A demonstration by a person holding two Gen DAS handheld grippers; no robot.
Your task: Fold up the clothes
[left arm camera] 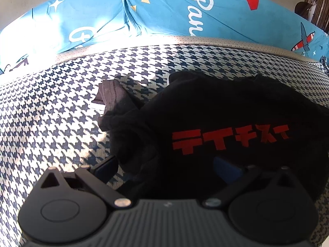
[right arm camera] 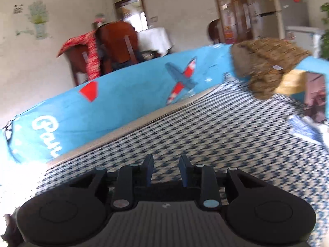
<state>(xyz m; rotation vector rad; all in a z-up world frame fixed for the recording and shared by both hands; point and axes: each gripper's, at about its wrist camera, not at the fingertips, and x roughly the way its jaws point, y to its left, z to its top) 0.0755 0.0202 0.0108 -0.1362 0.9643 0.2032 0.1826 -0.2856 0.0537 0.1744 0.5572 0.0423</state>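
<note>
A black T-shirt [left arm camera: 216, 111] with red block characters lies crumpled on the houndstooth bed cover [left arm camera: 51, 113]. One sleeve [left arm camera: 115, 94] sticks out to the left. My left gripper [left arm camera: 166, 166] is open wide, right over the shirt's near edge. Bunched black cloth sits between its blue-padded fingers [left arm camera: 107, 167], and the right finger is partly sunk in the fabric. My right gripper [right arm camera: 166, 170] hovers over the bare houndstooth cover [right arm camera: 226, 135], its jaws a little apart with nothing between them. The right wrist view is blurred by motion, and the shirt does not show there.
A rolled blue quilt [left arm camera: 164, 16] printed with white script and planes runs along the bed's far edge. A brown knitted garment [right arm camera: 265, 65] and other cloth [right arm camera: 304, 127] lie at the right. Behind the bed stand a wooden chair [right arm camera: 119, 43] draped in red, doorways and a fridge [right arm camera: 287, 10].
</note>
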